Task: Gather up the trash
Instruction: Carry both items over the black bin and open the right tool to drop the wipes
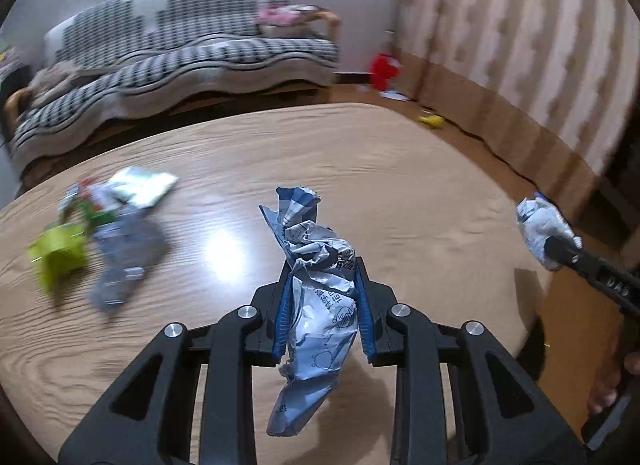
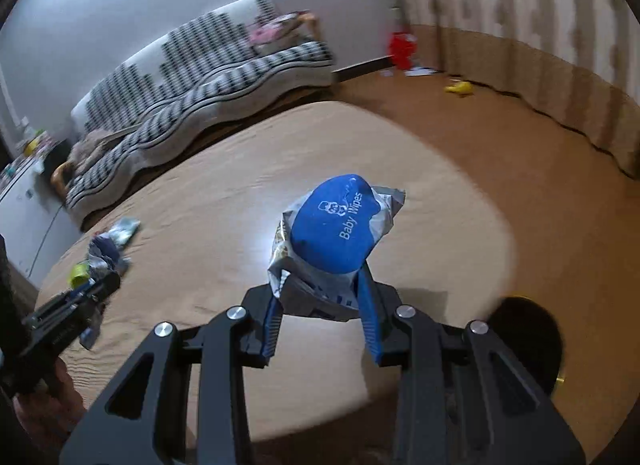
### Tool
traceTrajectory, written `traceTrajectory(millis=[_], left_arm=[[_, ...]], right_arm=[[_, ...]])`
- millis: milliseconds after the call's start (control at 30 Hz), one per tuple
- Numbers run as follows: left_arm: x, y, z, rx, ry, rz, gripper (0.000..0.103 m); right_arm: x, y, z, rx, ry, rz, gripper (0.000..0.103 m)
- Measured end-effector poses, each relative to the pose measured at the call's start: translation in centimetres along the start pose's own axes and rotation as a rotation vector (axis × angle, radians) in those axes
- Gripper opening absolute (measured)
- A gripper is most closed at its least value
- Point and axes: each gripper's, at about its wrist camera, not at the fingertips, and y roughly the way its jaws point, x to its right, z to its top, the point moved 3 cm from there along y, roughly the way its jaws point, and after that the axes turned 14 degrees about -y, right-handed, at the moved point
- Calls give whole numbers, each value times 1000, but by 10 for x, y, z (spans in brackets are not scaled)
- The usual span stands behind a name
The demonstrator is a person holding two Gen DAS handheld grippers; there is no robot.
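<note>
Left tool [image 1: 322,301] clamped on crumpled blue-and-silver foil wrapper [image 1: 316,305] above wooden table [image 1: 400,193]; right tool [image 2: 322,297] gripping blue-lidded baby-wipes packet [image 2: 334,225]. More litter (blurred) [image 1: 100,237] at ten o'clock.

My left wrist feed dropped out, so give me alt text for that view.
The left gripper is shut on a crumpled blue-and-silver wrapper above a wooden table. More trash lies on the table at left, and the right gripper holds another wrapper at the right edge.
</note>
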Motion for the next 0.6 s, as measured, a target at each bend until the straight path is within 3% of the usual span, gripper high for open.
traceTrajectory(millis=[233,333,600], left_arm=[[130,20,-43,-62,157,-165,27],[176,25,-65,-92,213,-236,27],[249,40,-109,-165,327,-358,27]], right_arm=[[121,-26,-61,-41,138,-135,34],[159,-31,-84,-71,201,-150,34],[208,-20,-130,-220,306,-112,34]])
